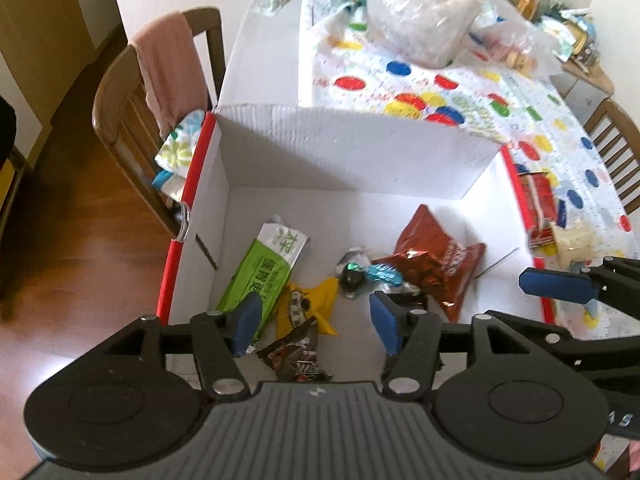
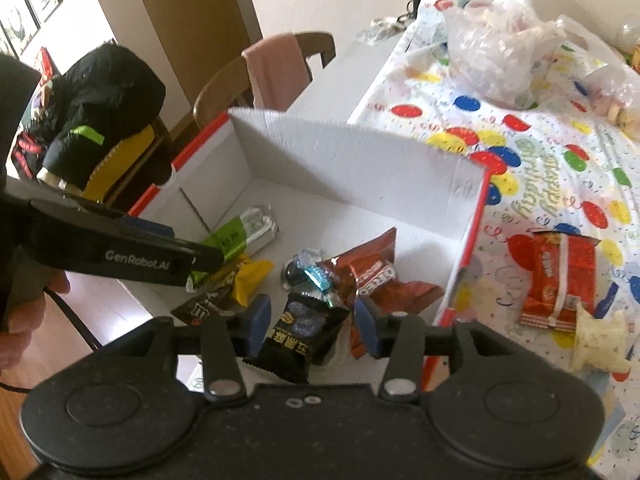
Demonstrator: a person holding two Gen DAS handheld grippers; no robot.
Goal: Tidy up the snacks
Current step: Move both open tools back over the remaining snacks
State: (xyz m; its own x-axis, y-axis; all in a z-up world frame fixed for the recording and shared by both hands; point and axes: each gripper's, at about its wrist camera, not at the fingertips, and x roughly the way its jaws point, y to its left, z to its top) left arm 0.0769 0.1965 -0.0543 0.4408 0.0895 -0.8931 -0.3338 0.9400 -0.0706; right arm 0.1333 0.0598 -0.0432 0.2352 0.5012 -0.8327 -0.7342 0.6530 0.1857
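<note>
Black gripper [image 1: 314,326], blue pads [image 1: 246,322].

Table [image 2: 360,68] w/ a polka-dot party cloth [image 2: 560,168] over most of it. On it: white cardboard box [image 2: 352,148] at the near left, red snack pack [image 2: 560,280] just right of the box, pale wrapper [image 2: 596,340] touching the pack, clear plastic bags [image 2: 500,52] at the far end; prob. jars behind, too blurred.

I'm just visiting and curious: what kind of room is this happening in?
Most likely a home dining room. A table under a party tablecloth has wooden chairs around it, one draped with a pink cloth, and a white box of snacks sits on top.
</note>
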